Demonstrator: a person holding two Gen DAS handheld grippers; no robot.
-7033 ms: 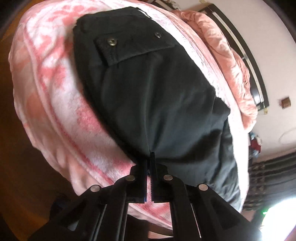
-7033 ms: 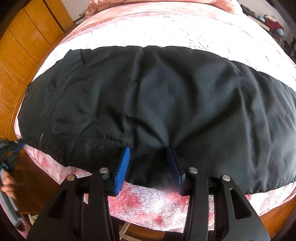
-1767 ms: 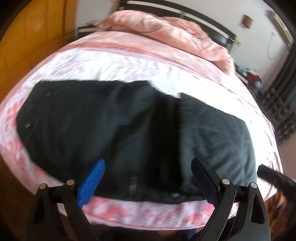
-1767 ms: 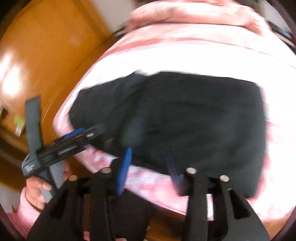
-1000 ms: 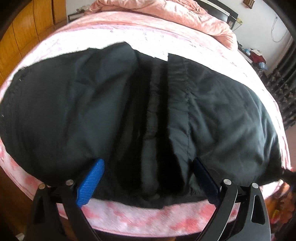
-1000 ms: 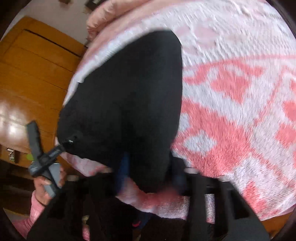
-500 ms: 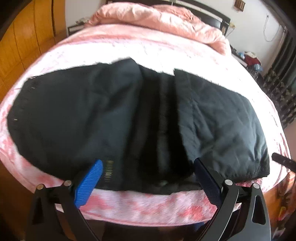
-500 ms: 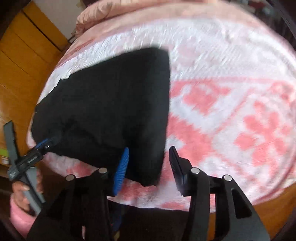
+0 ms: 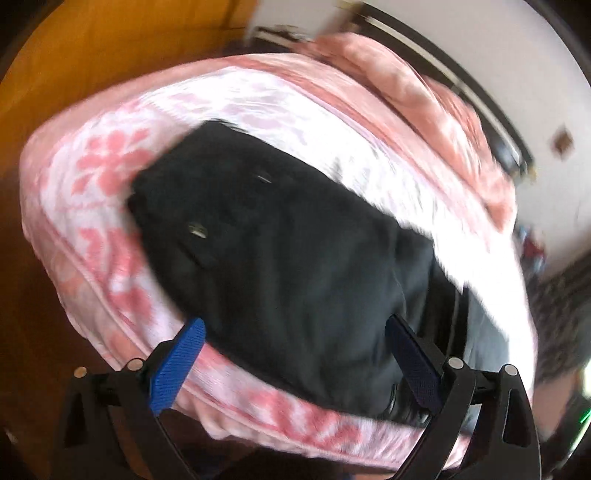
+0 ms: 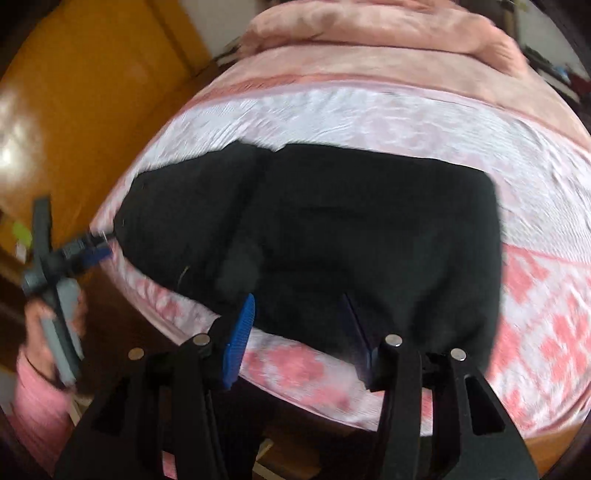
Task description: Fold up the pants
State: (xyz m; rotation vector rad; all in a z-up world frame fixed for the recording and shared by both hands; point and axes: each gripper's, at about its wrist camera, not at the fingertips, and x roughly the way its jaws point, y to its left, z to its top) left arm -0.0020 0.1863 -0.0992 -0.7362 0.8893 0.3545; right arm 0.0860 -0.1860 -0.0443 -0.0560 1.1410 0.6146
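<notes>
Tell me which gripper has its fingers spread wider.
The left gripper: its fingers straddle most of the black pants; the right gripper gapes narrower.

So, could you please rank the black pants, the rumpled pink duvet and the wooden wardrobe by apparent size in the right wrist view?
1. Black pants, clearly largest.
2. Wooden wardrobe and pink duvet: look similar; both are farther away and cropped, so unranked.

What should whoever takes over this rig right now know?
Left tongs: open, empty, near the bed's front edge.
Right tongs: open, empty, at the front edge of the pants.
Pants: black, lying on the pink bedspread, one fold in, a doubled panel with a thicker ridge left of centre.
Done: first fold, both grips released.
Left: probably one more fold across and a smoothing; views are motion-blurred, so check the edges before regrasping.
</notes>
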